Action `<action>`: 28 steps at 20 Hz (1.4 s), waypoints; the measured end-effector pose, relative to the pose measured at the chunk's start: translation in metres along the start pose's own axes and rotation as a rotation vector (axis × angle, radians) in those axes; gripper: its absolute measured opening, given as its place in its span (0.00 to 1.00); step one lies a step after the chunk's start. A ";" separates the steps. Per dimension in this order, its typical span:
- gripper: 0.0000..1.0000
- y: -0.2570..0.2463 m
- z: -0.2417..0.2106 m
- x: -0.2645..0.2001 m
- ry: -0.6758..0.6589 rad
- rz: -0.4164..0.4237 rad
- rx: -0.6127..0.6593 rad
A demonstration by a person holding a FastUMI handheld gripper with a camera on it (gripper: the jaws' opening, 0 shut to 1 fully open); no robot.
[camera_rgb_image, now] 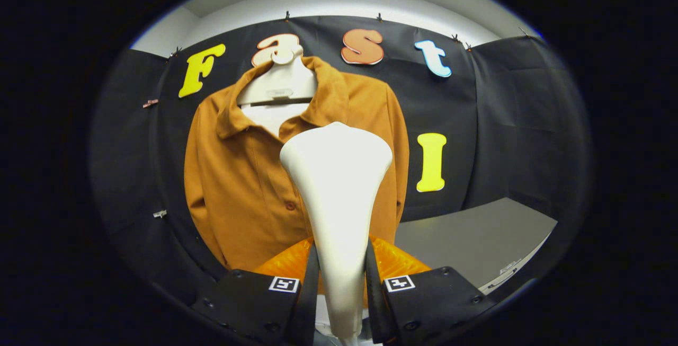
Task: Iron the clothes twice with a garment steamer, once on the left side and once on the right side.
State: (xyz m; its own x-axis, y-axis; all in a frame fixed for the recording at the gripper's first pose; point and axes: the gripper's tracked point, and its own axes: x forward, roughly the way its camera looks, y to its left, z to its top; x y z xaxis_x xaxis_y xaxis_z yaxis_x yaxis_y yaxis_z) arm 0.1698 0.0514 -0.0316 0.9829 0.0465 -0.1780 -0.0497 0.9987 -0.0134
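Between the fingers of the gripper [341,282], both pressing its handle, a white garment steamer [337,176] stands upright, head up. Just beyond it hangs an orange shirt [238,187] on a hanger [278,86]; the head overlaps the button line.

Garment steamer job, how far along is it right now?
Done: the gripper is shut on the white steamer, both fingers pressing its handle. In hand: the steamer head is raised in front of the brown shirt on its hanger, near the buttons. Left: I can't tell whether either side has been steamed yet.
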 end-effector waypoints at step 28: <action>0.43 -0.017 0.037 -0.017 -0.155 0.054 0.023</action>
State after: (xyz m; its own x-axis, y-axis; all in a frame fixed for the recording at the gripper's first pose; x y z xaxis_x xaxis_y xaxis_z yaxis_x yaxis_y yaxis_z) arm 0.1607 0.0343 0.0077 0.9946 0.1014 -0.0236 -0.1011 0.9948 0.0150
